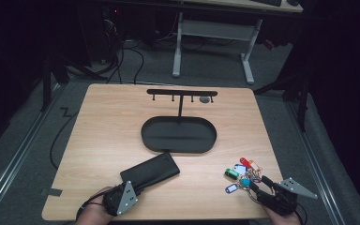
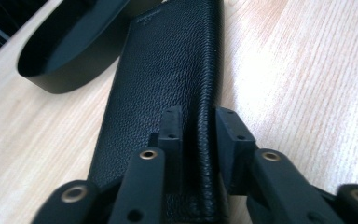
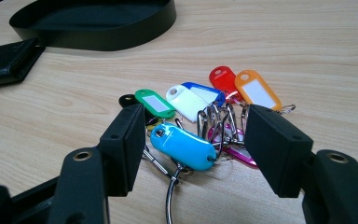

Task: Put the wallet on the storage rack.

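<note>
Lying near the table's front edge, the black wallet sat pinched along its edge in the left gripper. The right gripper stood open around the bunch of key tags without pressing it. Just behind both stood the black oval tray, its hook rail rising beyond.

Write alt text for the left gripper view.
The left gripper pinches the near long edge of a black leather wallet lying on a light wooden table, one jaw on top of it and one beside its edge. A black oval tray sits at upper left, beside the wallet's far end.
</note>
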